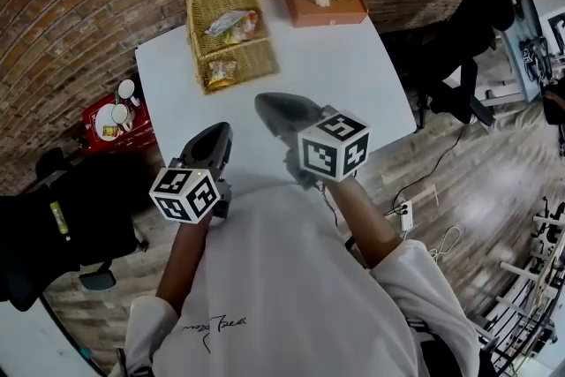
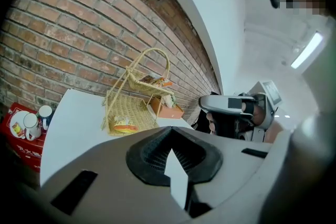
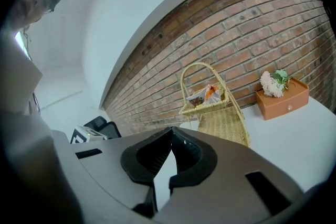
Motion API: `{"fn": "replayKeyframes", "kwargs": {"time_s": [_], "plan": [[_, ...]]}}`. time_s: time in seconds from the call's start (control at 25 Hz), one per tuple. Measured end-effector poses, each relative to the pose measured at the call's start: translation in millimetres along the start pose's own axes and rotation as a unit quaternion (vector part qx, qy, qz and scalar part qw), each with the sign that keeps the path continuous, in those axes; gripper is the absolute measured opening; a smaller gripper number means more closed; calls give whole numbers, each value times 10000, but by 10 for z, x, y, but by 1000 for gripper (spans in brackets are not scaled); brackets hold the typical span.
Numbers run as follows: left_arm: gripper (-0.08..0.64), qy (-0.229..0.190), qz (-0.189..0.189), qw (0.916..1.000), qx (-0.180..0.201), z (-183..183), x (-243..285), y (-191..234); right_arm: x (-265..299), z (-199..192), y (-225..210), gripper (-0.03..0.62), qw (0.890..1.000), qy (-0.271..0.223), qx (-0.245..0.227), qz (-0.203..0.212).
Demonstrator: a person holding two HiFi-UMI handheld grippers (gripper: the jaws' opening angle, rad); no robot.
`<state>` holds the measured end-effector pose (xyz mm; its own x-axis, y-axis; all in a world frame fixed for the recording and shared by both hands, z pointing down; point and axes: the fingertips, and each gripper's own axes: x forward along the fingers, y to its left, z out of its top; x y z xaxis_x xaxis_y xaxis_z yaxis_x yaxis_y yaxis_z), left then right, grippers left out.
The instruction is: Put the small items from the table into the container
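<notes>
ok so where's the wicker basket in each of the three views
Head view: the wicker basket sits top centre, left of the middle.
Left gripper view: the basket is centre left, mid height.
Right gripper view: the basket is right of centre.
Shared landmark: the orange box with flowers, on the basket's right side in every view.

Tan wicker basket [image 1: 231, 33], white table [image 1: 335, 75]
</notes>
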<state>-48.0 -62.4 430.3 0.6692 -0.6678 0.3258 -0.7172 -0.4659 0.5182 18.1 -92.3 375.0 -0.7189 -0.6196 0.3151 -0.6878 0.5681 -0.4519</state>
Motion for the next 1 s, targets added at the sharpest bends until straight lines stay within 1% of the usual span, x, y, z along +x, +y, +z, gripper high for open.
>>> {"fn": "replayKeyframes", "kwargs": {"time_s": [0.16,0.36,0.56,0.64,0.8,1.0], "plan": [[9,113,-4,9999,55,-48,0,-12,-39,-95,36,21,9999,121,-29,55],[9,96,-114,9998,116,-45,-24,-68,-183,-154,40,21,9999,117,-12,77],[9,110,-162,9997,142,-10,-56,-84,-322,-215,-7,21,9998,199,-30,-4],[9,80,-252,9995,170,-2,-64,-143,-386,-240,-15,21,9997,225,-37,-6],[9,-48,-555,9982,232,40,-76,-279,-479,-286,-6,21,9996,291,-51,35],[9,-77,-638,9972,380,57,-72,-333,-572,-285,11,20,9995,300,-28,120]]}}
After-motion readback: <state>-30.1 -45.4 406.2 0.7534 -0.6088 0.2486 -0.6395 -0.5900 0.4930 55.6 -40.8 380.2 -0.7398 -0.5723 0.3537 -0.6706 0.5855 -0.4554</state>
